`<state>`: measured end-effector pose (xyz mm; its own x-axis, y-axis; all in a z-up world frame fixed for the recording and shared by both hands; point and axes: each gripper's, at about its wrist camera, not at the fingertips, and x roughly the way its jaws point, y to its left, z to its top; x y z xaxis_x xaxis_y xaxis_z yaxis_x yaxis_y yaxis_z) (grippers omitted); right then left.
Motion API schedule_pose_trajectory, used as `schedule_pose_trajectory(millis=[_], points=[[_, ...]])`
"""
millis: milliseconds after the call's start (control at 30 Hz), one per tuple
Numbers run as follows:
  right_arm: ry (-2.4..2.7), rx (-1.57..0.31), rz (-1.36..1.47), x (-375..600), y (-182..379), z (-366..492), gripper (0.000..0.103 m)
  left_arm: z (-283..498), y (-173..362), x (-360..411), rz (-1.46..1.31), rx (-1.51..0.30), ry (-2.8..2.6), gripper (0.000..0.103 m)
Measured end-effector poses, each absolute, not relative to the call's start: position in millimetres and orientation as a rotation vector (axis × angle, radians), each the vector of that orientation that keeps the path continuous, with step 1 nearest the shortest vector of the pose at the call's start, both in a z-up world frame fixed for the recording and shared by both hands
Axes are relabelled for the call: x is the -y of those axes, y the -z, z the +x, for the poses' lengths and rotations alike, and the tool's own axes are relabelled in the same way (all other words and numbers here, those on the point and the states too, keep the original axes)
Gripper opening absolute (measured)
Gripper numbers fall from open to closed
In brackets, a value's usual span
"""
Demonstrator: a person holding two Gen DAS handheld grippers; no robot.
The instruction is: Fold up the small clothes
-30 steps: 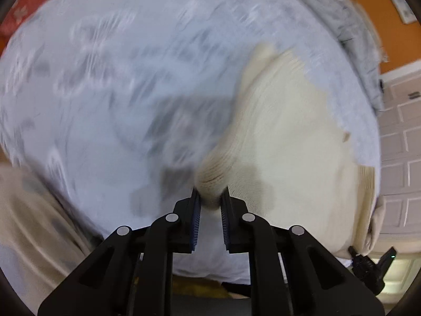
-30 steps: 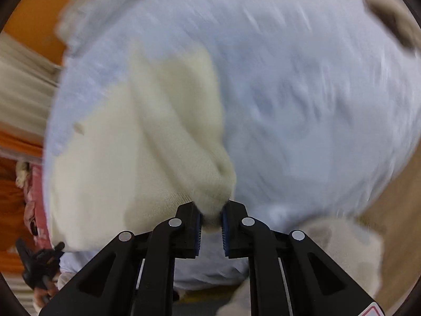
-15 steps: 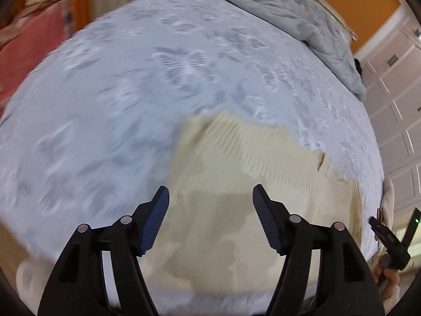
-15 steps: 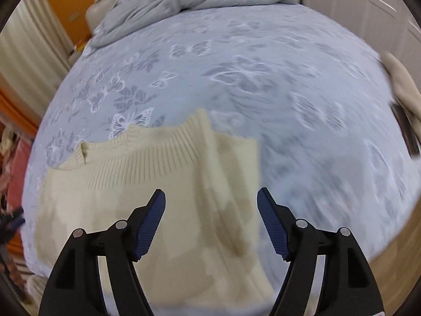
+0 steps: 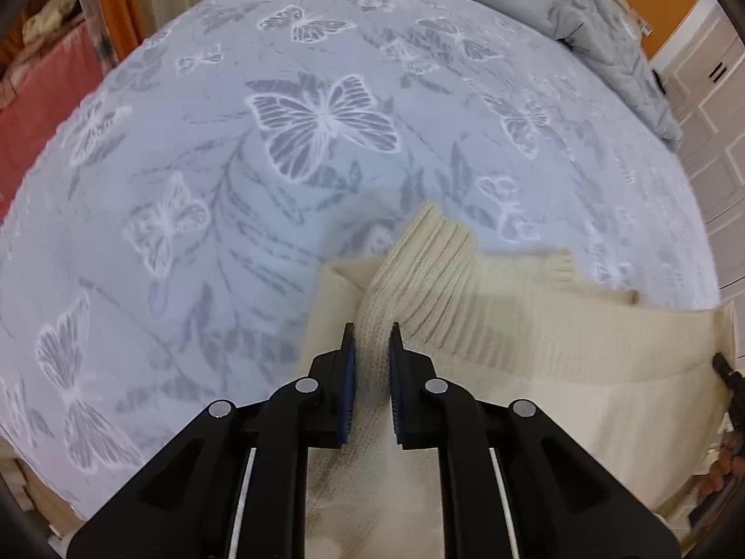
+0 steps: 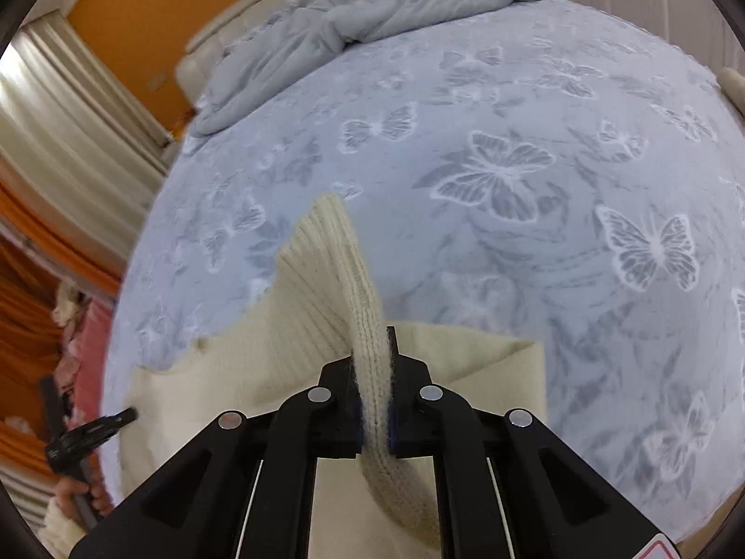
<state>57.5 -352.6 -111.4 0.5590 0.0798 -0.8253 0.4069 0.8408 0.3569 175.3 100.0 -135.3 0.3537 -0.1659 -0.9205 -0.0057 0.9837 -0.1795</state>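
So both sides have a grip right now: the left hand-held gripper is pinched narrow on a ribbed fold of the cream sweater, and the right hand-held gripper is clamped on its own ribbed edge, with the knit standing up in a ridge that runs forward from between the fingers. Looks to me like the start of a fold, each side holding a piece of the ribbed end with the rest of the sweater lying flat on the bed, right at the near edge and spread between the two grippers. Next move probably needs both to lift together and carry the edge across evenly so the knit doesn't bunch or slip out. Farther back there's a rumpled grey duvet, well away from the sweater.
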Motion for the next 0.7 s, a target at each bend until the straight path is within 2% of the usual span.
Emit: schedule_pose_trajectory(millis=[100, 133, 200, 300, 333, 400, 600, 700], points=[[0.264, -1.196, 0.580, 360.4, 178.9, 69.6, 0.006, 181.6, 160.9, -95.9, -0.154, -1.265, 0.075, 0.015], [0.268, -1.168, 0.598, 363.7, 182.9, 67.3, 0.007, 181.8, 159.5, -93.8, -0.142, -1.254, 0.071, 0.016], [0.324, -1.091, 0.602, 364.6, 151.2, 55.2, 0.020, 178.4, 146.7, -88.6, -0.092, -1.238, 0.065, 0.019], [0.333, -0.970, 0.469, 342.8, 104.4, 38.3, 0.021, 159.9, 110.8, -85.0, -0.033, -1.132, 0.066, 0.022], [0.279, -0.955, 0.463, 329.8, 94.9, 37.8, 0.021, 153.5, 101.9, -82.8, -0.036, -1.106, 0.070, 0.027], [0.148, -0.988, 0.478, 298.5, 93.8, 46.4, 0.021, 142.7, 91.4, -71.8, -0.104, -1.099, 0.124, 0.032], [-0.169, -1.102, 0.369, 166.1, 124.2, 80.5, 0.018, 127.5, 117.8, -11.1, -0.109, -1.201, 0.215, 0.034], [-0.114, -1.136, 0.320, 172.0, 140.6, 85.7, 0.015, 127.8, 141.6, -8.3, -0.077, -1.256, 0.174, 0.034]])
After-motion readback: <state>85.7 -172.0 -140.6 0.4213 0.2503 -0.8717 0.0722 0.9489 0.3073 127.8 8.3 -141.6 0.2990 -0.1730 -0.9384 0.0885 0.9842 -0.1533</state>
